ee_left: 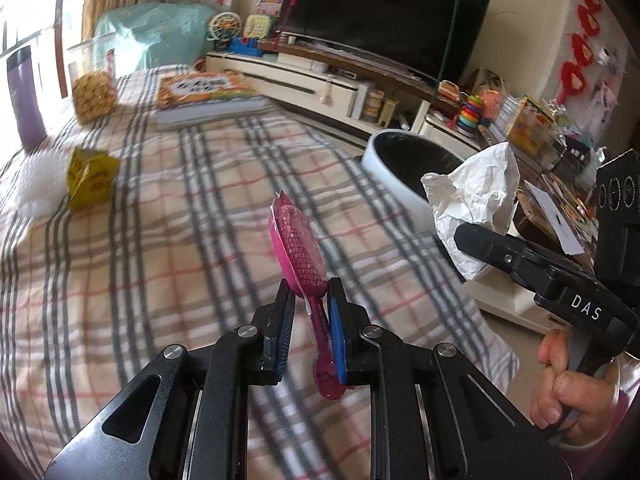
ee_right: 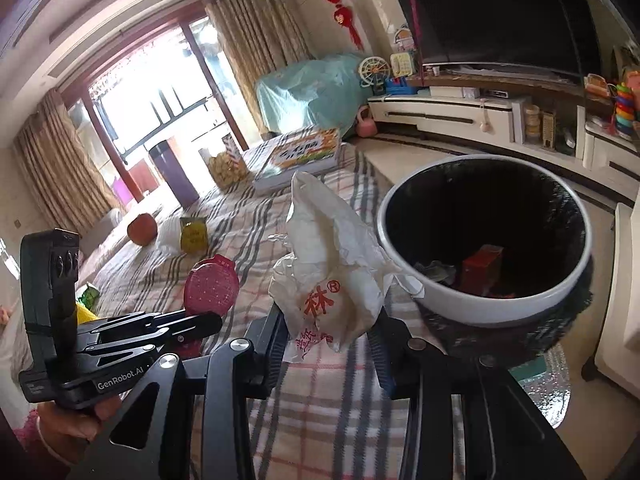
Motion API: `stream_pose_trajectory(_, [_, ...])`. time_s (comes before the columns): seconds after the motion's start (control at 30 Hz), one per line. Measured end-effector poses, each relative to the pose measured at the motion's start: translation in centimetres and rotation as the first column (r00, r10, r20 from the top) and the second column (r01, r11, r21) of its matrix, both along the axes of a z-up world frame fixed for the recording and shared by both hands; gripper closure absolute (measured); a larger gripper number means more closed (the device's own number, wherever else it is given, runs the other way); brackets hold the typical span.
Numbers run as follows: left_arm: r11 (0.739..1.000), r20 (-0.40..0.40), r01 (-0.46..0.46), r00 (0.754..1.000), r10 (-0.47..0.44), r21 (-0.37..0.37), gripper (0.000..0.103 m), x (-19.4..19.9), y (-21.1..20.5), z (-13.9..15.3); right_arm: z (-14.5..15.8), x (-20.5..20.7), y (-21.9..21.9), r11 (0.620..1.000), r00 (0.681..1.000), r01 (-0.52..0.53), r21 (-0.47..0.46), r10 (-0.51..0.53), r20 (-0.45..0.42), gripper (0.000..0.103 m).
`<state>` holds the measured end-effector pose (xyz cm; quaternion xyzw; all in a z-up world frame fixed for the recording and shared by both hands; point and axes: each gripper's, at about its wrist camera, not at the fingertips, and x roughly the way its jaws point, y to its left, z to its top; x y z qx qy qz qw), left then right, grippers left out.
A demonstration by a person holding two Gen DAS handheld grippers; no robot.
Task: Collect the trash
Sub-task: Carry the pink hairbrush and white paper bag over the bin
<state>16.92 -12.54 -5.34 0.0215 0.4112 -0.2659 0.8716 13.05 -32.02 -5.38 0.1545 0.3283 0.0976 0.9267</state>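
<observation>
My left gripper [ee_left: 309, 300] is shut on a pink plastic packet [ee_left: 298, 244], which sticks up from between the blue pads above the plaid cloth. From the right wrist view the same left gripper [ee_right: 208, 322] and pink packet [ee_right: 212, 289] show at the left. My right gripper [ee_right: 328, 330] is shut on a crumpled white paper bag [ee_right: 326, 276] with red print. It holds the bag just left of the trash bin [ee_right: 472, 312], which has a white rim and a black inside. In the left wrist view the bag [ee_left: 478, 196] hangs in front of the bin [ee_left: 380, 168].
A red box [ee_right: 482, 270] and other scraps lie in the bin. On the plaid cloth [ee_left: 180, 240] are a yellow carton [ee_left: 92, 178], a white fluffy lump [ee_left: 40, 184], a snack jar [ee_left: 94, 92], a purple cup [ee_left: 26, 96], a book [ee_left: 204, 92] and an orange fruit [ee_right: 142, 229].
</observation>
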Motion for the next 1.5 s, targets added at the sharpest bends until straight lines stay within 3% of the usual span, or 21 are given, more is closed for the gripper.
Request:
stream_pose_trajectory(0.9, [0.989,0.074,0.145,0.986,-0.147,0.027,0.088,0.4,-8.8,3.0,0.1,-1.8,-6.9,0.990,0.990,0.139,0.038,-0.140,0.014,0.065])
stream_pose_trajectory(1.5, [0.982,0.080,0.180,0.980,-0.184,0.048,0.088,2.5,-12.7,3.1,0.8,0.6,-9.7,0.988,0.988,0.155,0.010,-0.155,0.007,0.065])
